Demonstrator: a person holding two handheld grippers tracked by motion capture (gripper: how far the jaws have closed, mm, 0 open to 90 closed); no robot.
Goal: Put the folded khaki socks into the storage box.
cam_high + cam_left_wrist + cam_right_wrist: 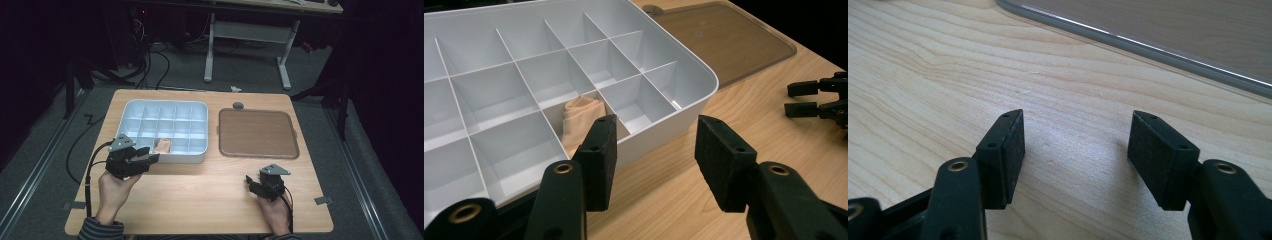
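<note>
Both forearms enter from the near table edge. Left hand (114, 189) holds the left gripper (150, 156) low, jaws spread, nothing between them, tips just beside the near wall of the white divided tray (131, 107). Right hand (274, 212) holds the right gripper (248, 182) over bare wooden table (200, 200), jaws apart, empty. A beige folded cloth (580, 116) sits in a near-row tray compartment, its lower part hidden behind the left jaw. Brown lid (257, 133) lies flat right of the tray. Background too dark to read.
</note>
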